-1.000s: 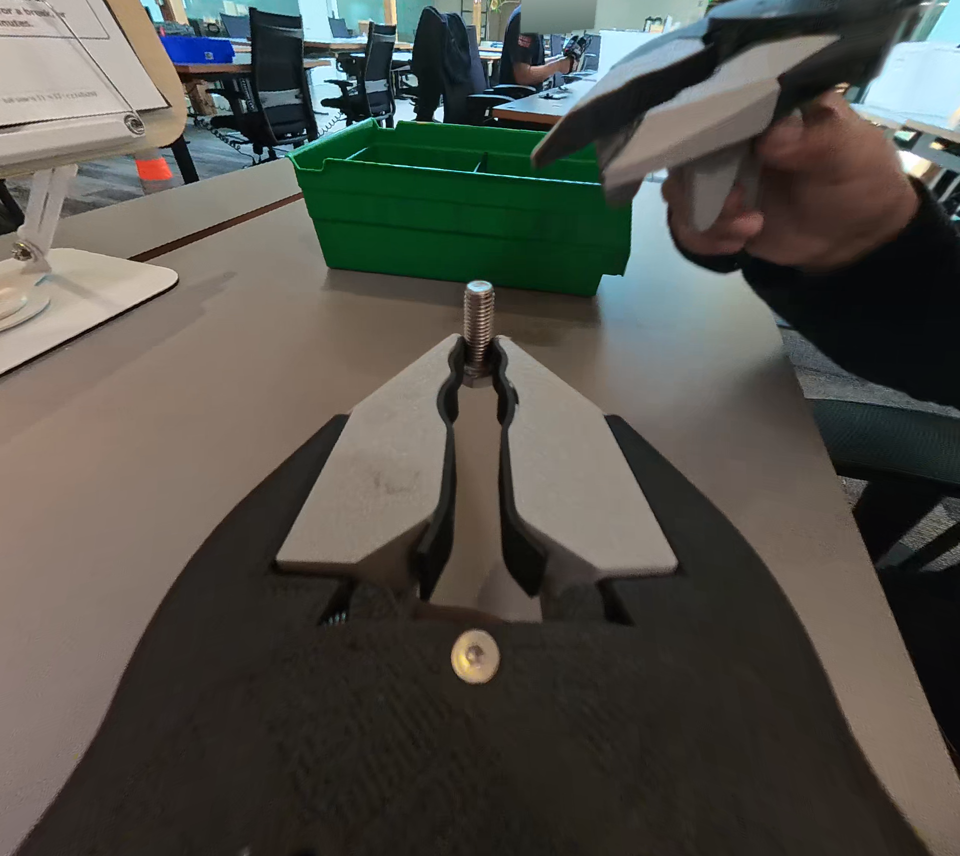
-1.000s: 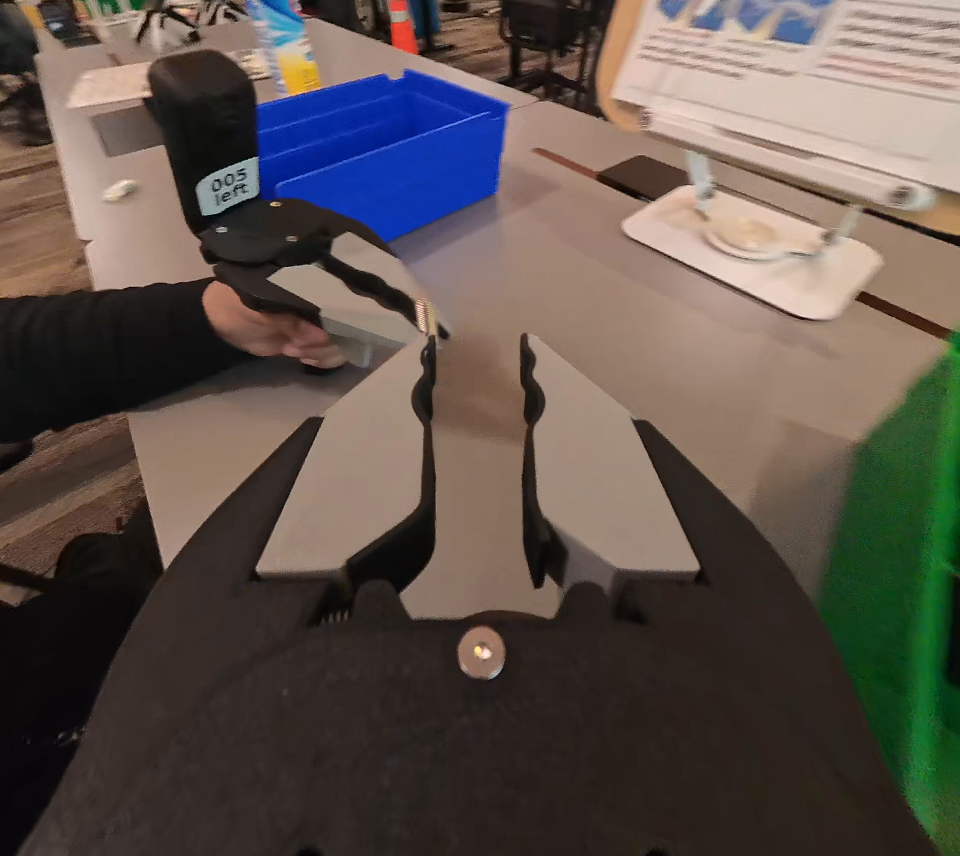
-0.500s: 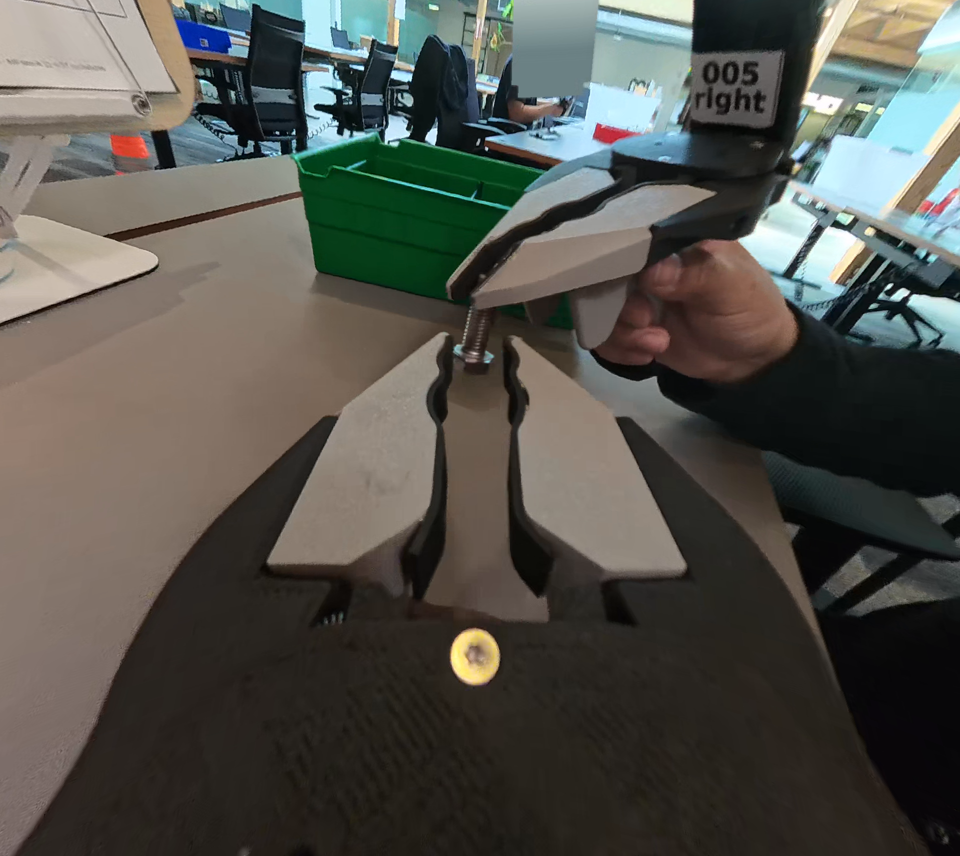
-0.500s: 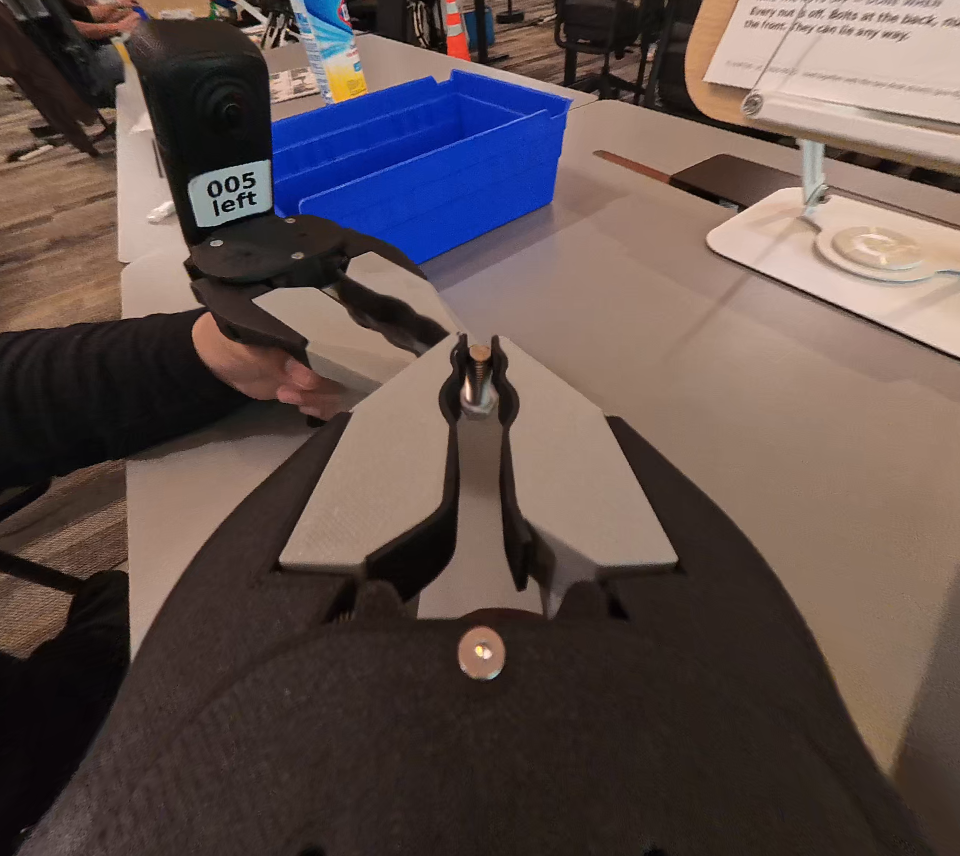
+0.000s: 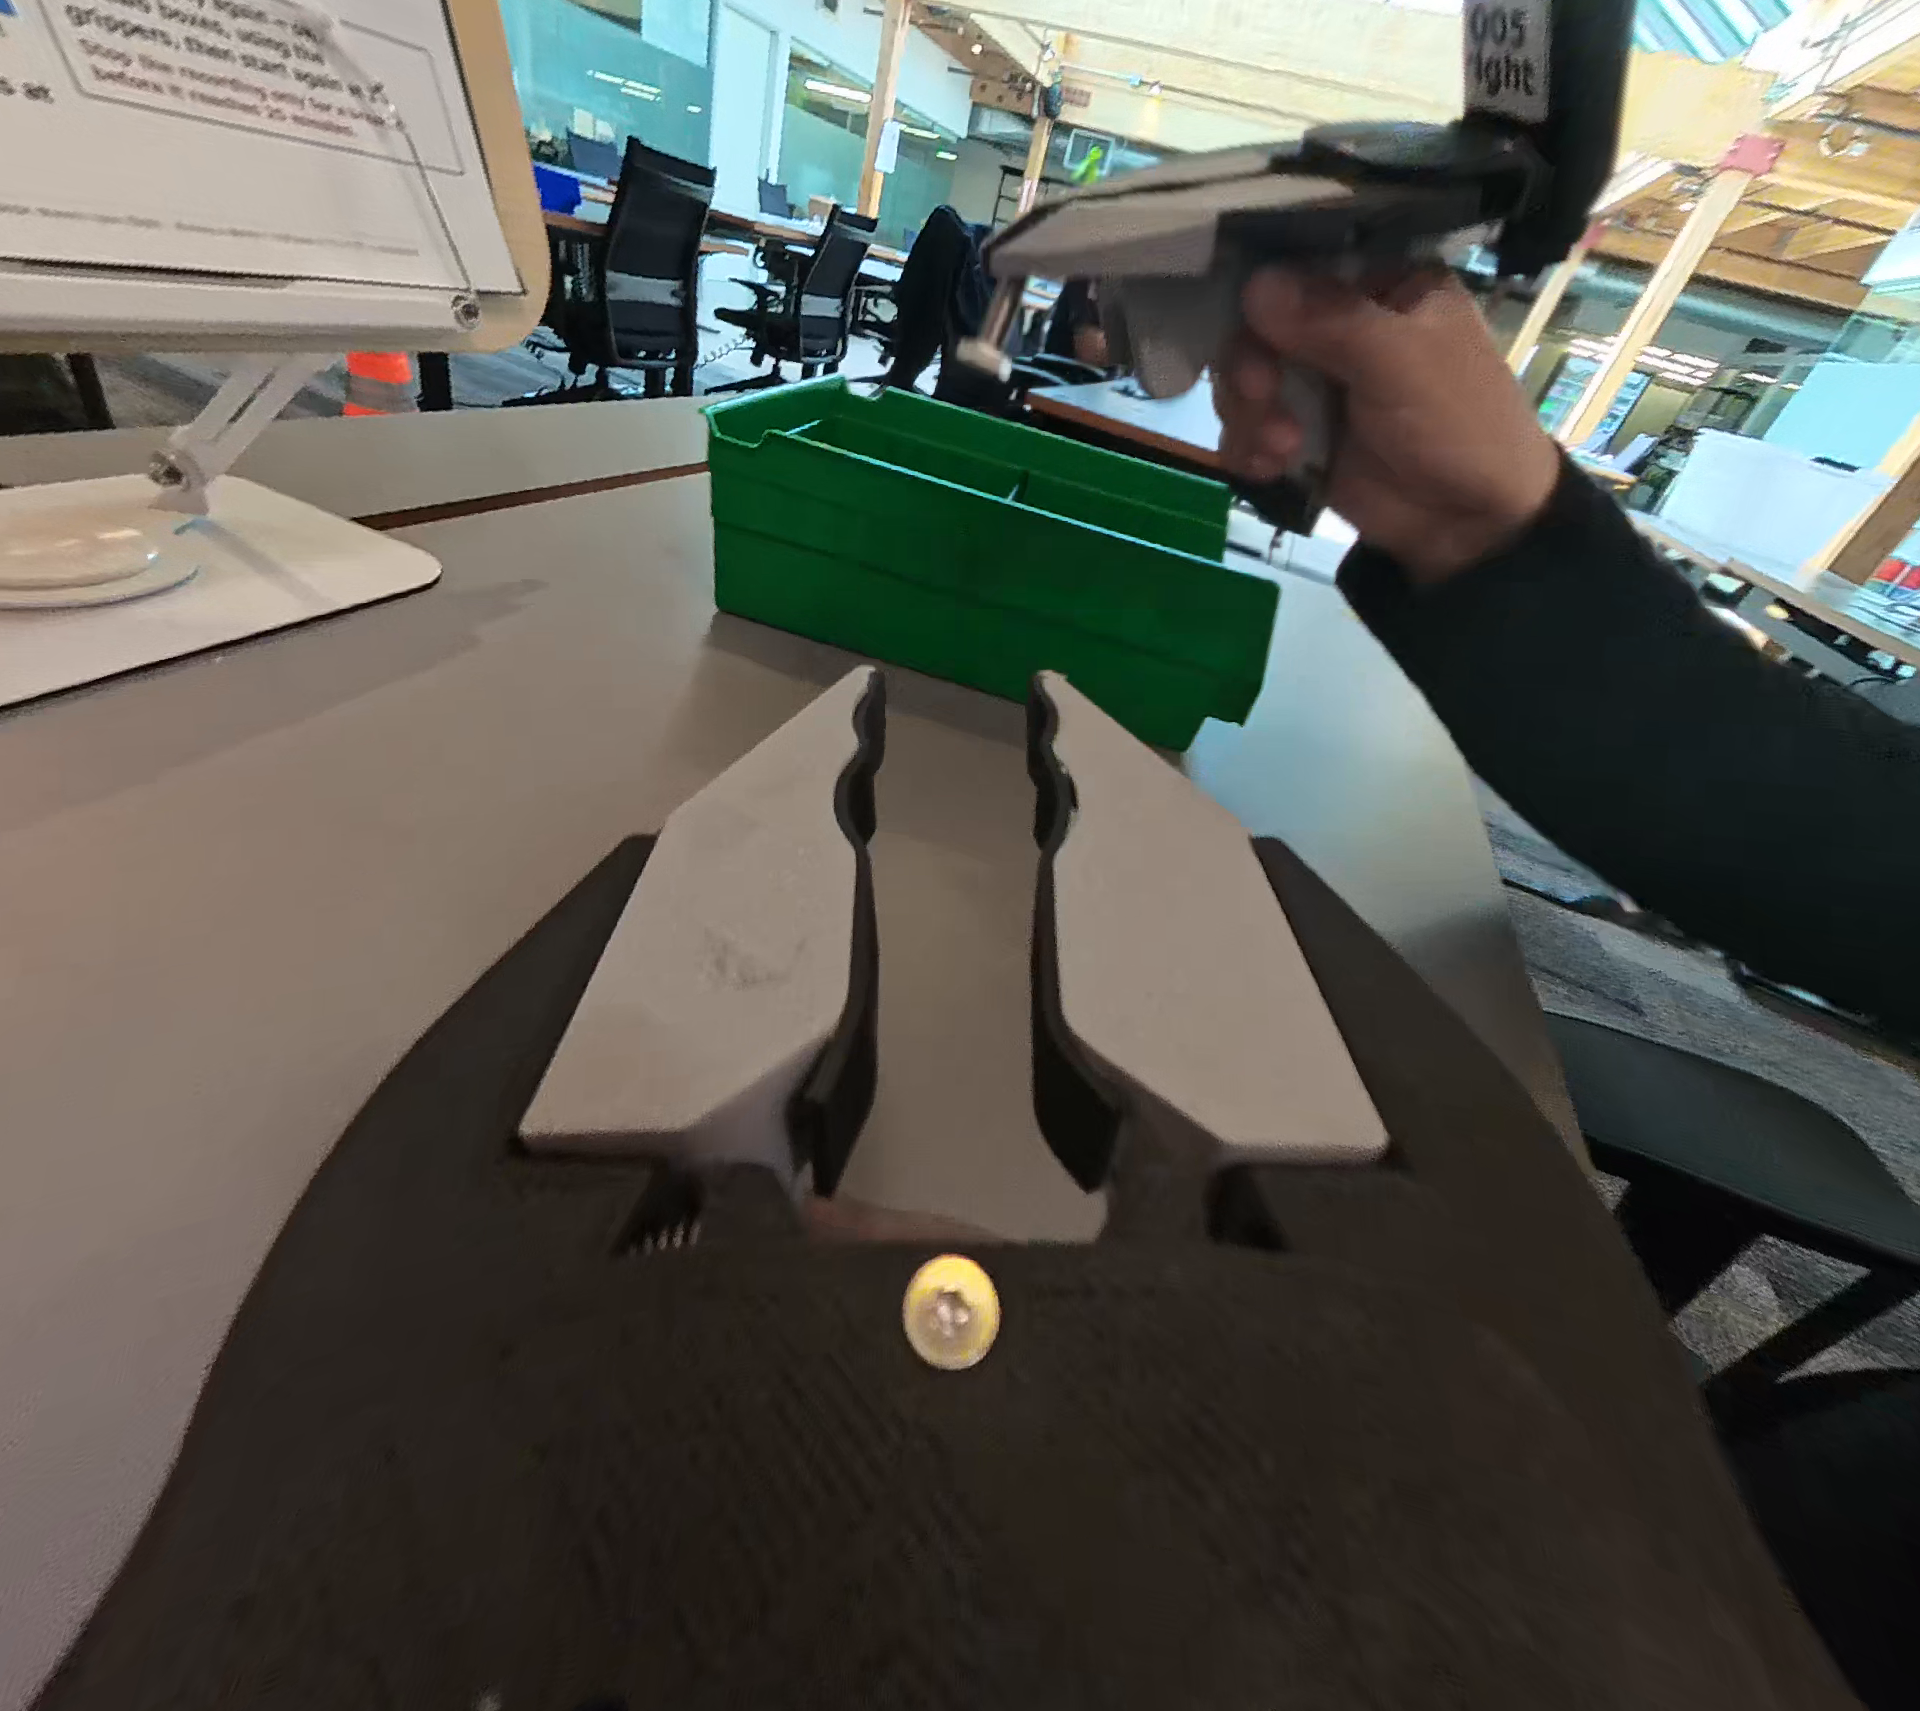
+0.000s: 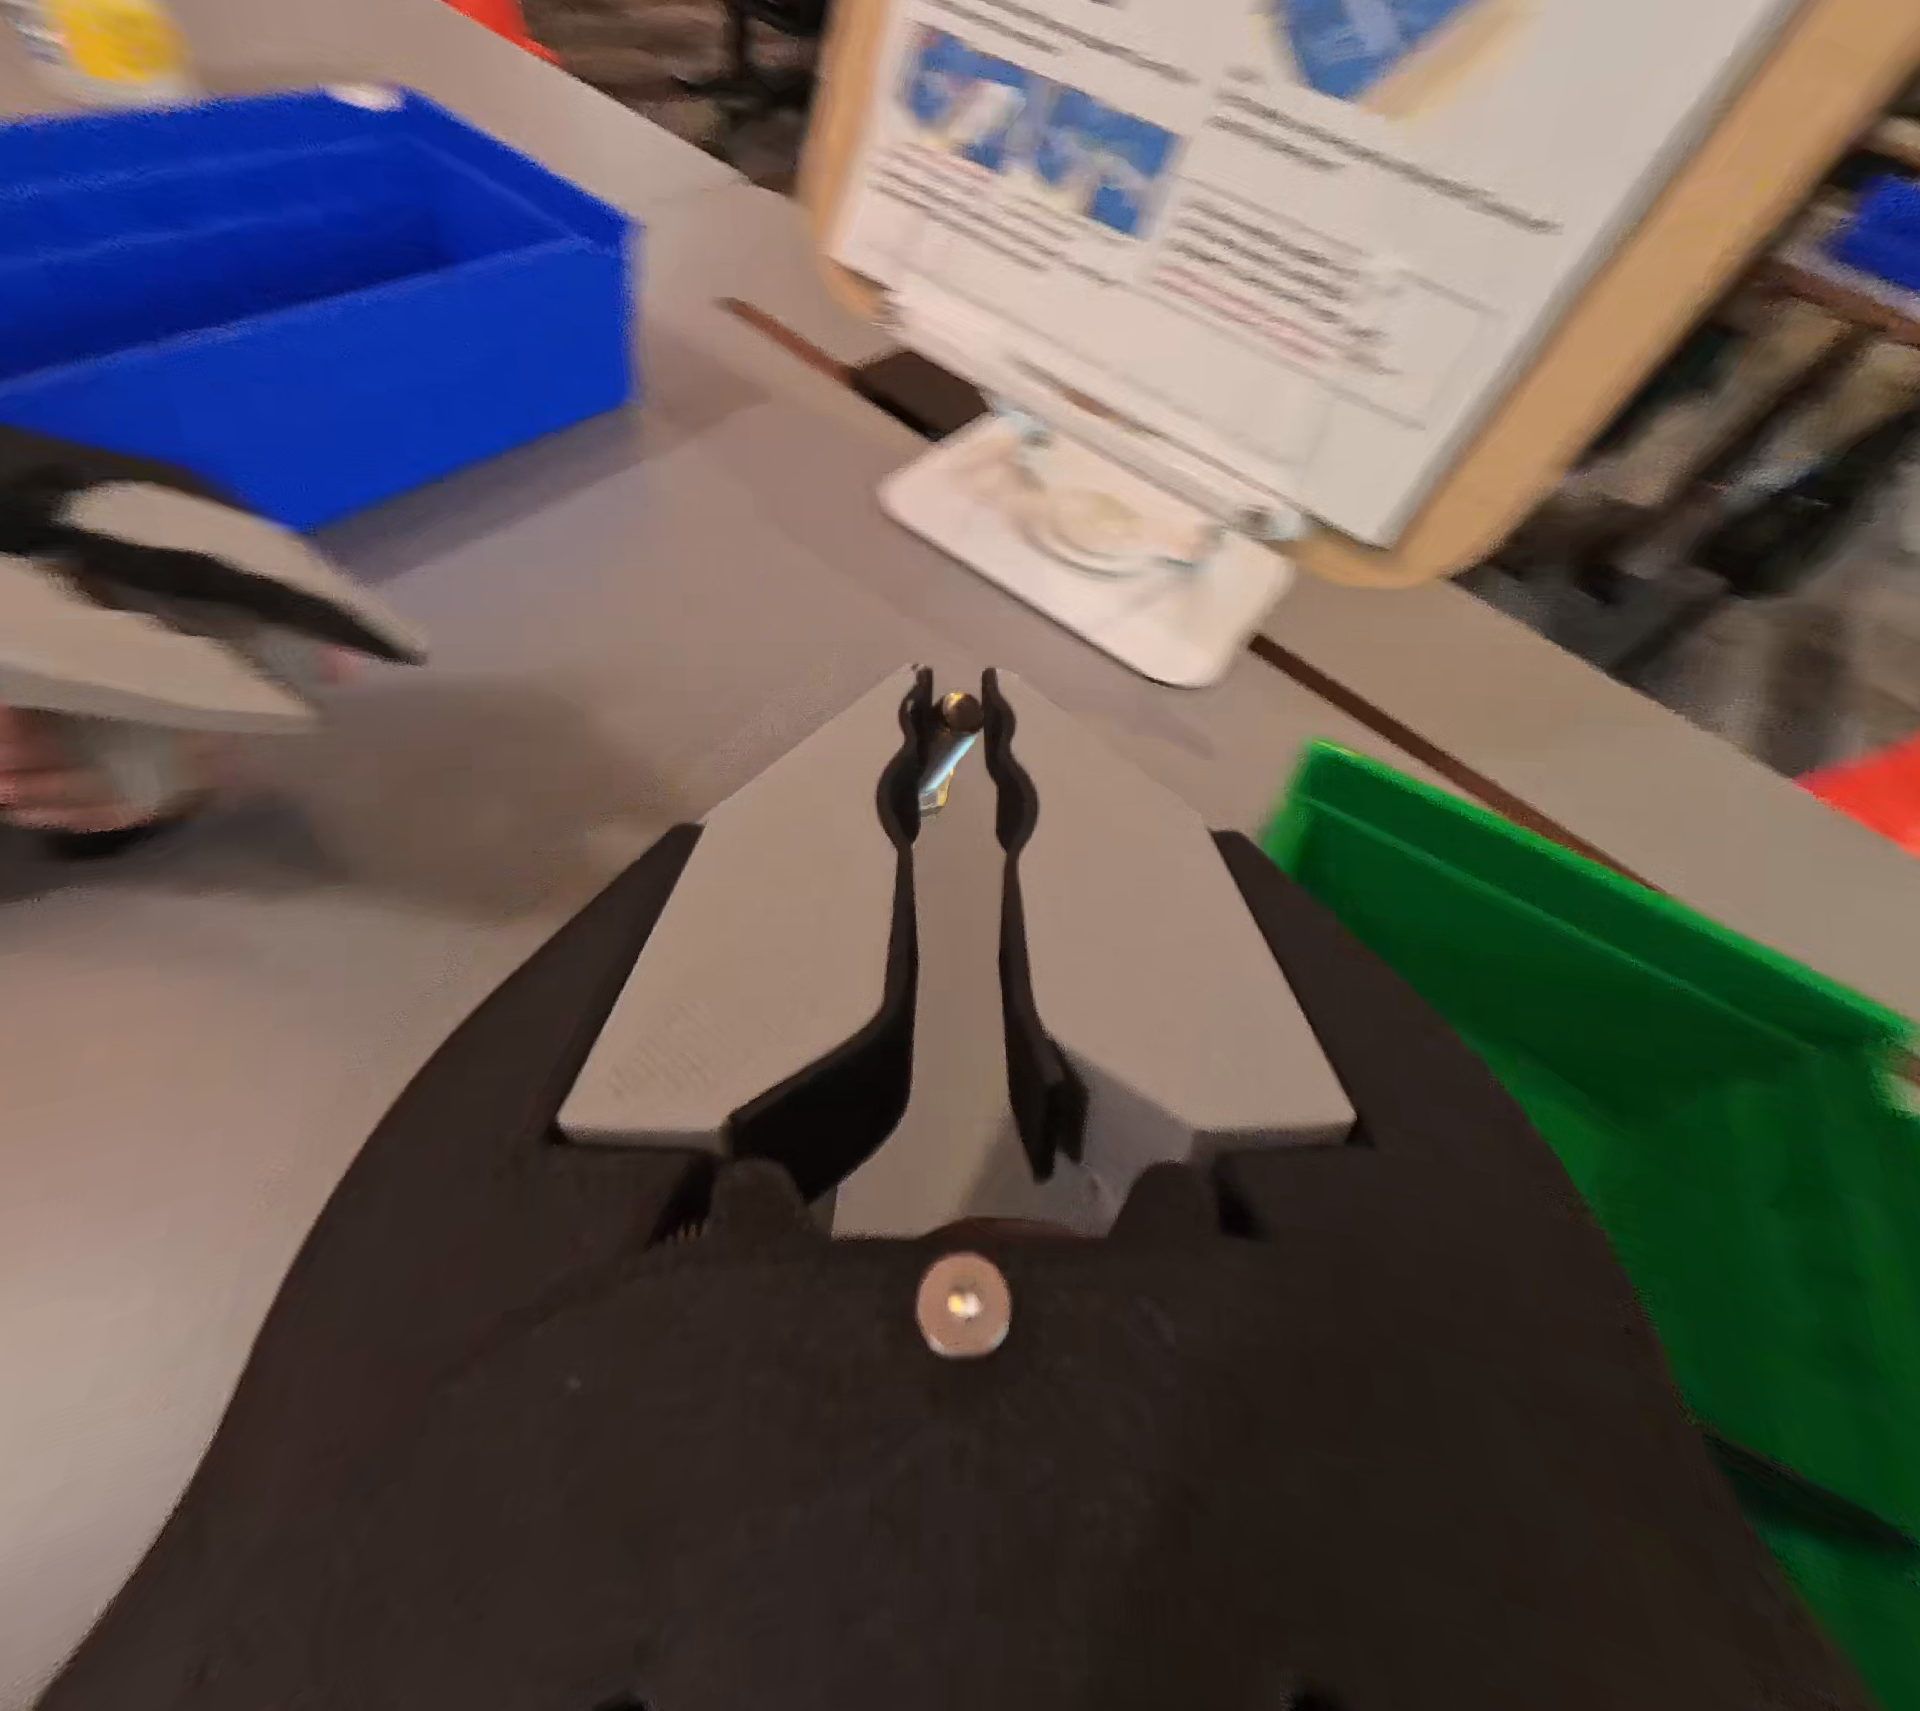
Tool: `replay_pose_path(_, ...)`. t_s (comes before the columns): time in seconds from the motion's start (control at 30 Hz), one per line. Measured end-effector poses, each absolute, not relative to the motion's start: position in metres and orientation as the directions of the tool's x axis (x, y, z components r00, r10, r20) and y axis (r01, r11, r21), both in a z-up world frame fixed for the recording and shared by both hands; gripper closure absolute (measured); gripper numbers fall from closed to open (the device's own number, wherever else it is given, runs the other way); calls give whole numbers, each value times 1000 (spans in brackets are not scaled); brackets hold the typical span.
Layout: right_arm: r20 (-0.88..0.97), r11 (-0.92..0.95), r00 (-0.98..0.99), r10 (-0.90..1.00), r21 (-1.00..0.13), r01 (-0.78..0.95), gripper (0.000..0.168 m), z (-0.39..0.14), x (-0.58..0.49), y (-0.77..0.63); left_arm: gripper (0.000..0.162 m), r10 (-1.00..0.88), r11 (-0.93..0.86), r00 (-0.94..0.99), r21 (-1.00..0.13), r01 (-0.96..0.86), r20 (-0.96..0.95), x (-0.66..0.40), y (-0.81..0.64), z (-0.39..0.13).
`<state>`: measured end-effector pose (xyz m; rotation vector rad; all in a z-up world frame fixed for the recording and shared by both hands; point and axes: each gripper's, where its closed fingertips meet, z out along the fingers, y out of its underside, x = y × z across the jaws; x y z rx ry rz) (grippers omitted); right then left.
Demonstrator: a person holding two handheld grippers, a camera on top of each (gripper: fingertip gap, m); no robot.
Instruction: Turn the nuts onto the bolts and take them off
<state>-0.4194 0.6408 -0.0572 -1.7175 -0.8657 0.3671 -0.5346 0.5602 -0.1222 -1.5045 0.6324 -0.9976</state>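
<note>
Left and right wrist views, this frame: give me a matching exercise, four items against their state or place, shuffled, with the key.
Items
1. left gripper
2. right gripper
3. green bin
4. blue bin

States or places
A. shut on the bolt
B. on the table, beyond the left gripper's fingertips
C. open, nothing between its fingers
D. on the table, left side of the right wrist view

Pairs: 1-C, 2-A, 3-B, 4-D
</note>
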Motion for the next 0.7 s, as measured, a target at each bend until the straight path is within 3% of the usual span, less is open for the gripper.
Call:
replay_pose_path(0.13, 297, -209, 816, 497, -871, 444, 162, -63, -332, 712, 139, -824, -212, 514, -971, 110, 238, -535, 565, -132)
replay_pose_path(0.27, 284, -364, 845, 454, -806, 467, 161, -105, -287, 753, 139, -819, -224, 523, -971, 88, 236, -535, 567, -138)
replay_pose_path(0.33, 231, -403, 870, 436, -814, 418, 143, -112, -277, 761, 139, -816, -225, 528, -970, 87, 236, -536, 569, -139)
replay_pose_path(0.5, 118, -341, 869, 481, -888, 309, 135, -86, -281, 739, 139, -806, -247, 535, -965, 87, 254, -537, 572, -143)
replay_pose_path(0.7, 80, -330, 789, 609, -879, 344, 119, -97, -284, 675, 136, -809, -239, 541, -969, 56, 231, -535, 572, -146)
